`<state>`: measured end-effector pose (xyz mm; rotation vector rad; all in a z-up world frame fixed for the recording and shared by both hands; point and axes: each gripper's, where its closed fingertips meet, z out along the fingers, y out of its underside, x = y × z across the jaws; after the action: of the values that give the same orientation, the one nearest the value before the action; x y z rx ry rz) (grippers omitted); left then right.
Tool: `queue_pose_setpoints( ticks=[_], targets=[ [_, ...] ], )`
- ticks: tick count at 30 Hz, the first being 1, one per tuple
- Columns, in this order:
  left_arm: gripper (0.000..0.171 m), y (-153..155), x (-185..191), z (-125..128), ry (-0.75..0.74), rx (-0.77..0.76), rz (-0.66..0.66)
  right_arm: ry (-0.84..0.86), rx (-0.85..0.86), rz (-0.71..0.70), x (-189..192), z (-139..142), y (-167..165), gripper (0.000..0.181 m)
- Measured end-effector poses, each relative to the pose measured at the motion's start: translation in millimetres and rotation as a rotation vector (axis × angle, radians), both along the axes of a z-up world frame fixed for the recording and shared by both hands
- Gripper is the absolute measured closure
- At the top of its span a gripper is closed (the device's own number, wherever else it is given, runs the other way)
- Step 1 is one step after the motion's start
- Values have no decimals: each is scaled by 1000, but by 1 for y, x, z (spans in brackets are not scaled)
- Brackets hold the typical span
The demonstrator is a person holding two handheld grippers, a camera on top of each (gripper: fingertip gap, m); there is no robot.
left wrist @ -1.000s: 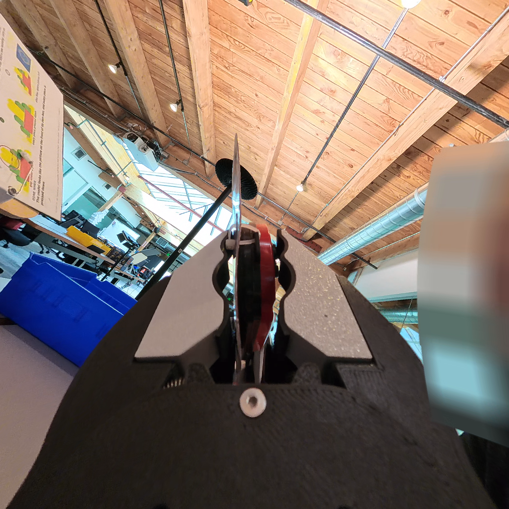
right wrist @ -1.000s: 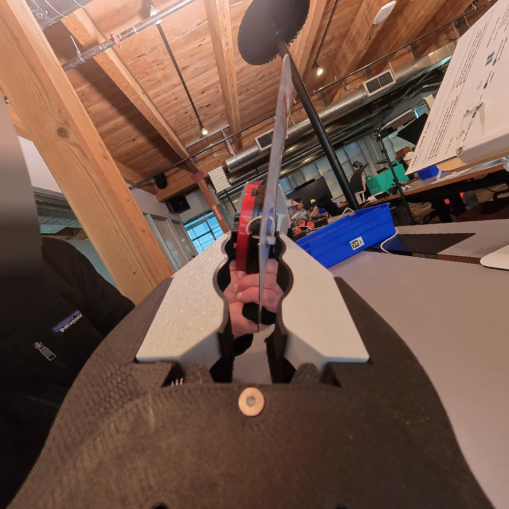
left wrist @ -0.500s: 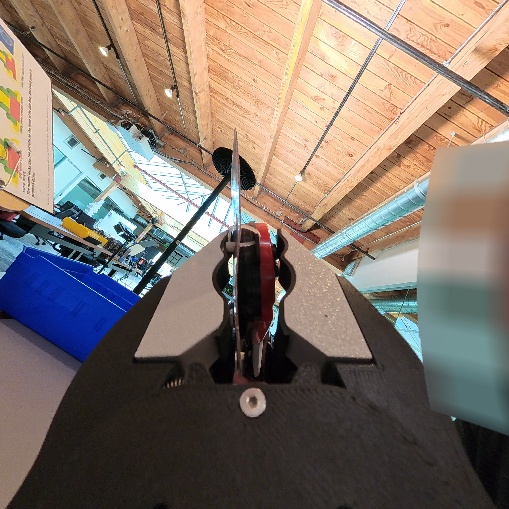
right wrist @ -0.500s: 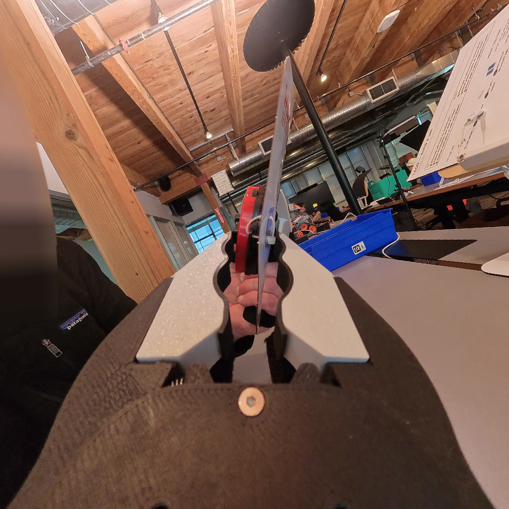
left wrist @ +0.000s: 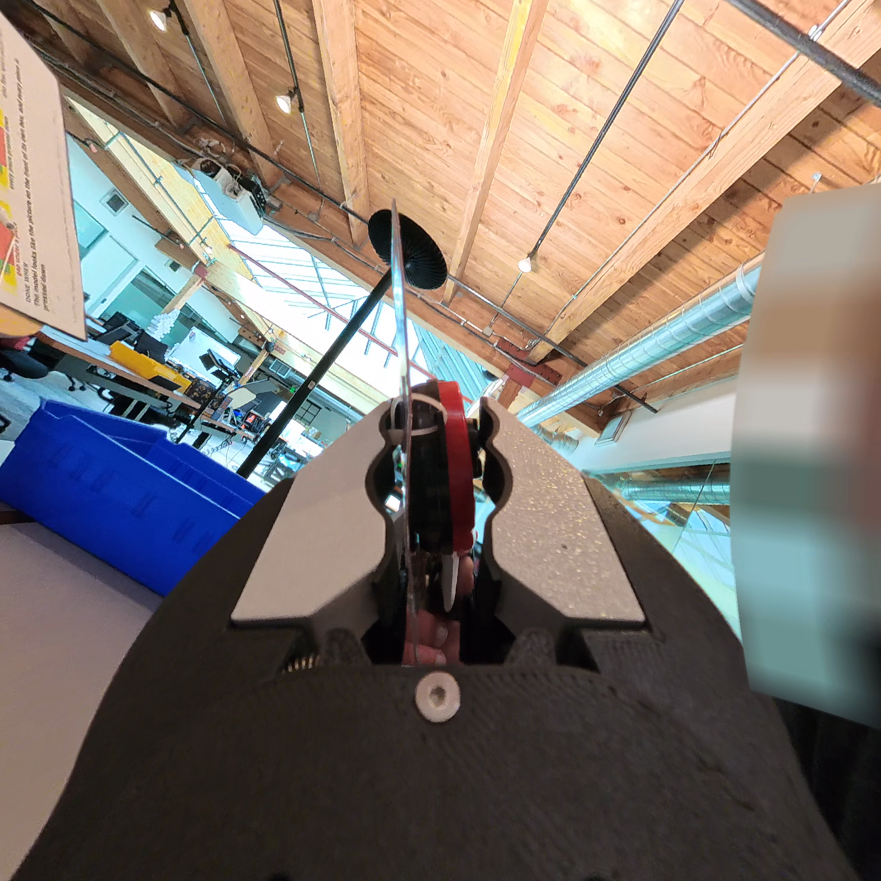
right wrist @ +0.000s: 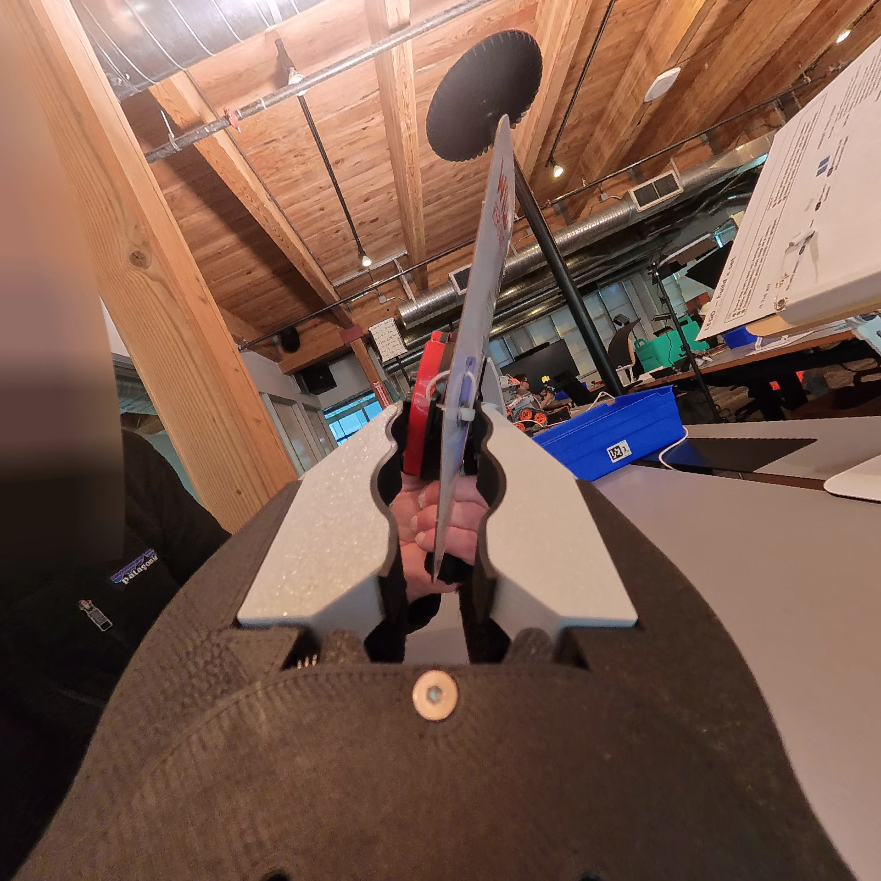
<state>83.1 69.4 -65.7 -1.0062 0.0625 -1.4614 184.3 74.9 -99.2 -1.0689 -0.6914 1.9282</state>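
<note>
In the left wrist view my left gripper (left wrist: 436, 419) has its jaws close together on a red and black disc-shaped device (left wrist: 450, 467). A thin card (left wrist: 399, 310) is tied to the device with a white zip tie and stands edge-on. A hand (left wrist: 431, 641) shows low in the gap. In the right wrist view my right gripper (right wrist: 436, 429) is likewise closed around the same device (right wrist: 422, 419) and card (right wrist: 486, 286), seen from the other side. The hand (right wrist: 448, 519) grips just behind it.
A black pole with a round black top (left wrist: 410, 260) (right wrist: 484, 93) rises behind the card. A blue bin (left wrist: 119, 481) (right wrist: 615, 438) sits on the grey table (right wrist: 739, 596). A propped printed sheet (right wrist: 801, 229) stands to the right. A person in a dark jacket (right wrist: 95, 596) is close.
Both views have tilted slightly, so the background has shifted while the device and card stay fixed between the jaws. The hand now shows low in the left gripper's gap.
</note>
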Motion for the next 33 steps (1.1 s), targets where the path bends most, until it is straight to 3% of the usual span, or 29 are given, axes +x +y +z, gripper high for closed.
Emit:
queue_pose_setpoints(
  ticks=[22,33],
  targets=[
    [137,-16,32,-19,527,34,-54,130,0,-10,22,16,2,157],
    [140,-19,33,-18,589,68,-24,119,21,-14,22,15,1,156]
  ],
)
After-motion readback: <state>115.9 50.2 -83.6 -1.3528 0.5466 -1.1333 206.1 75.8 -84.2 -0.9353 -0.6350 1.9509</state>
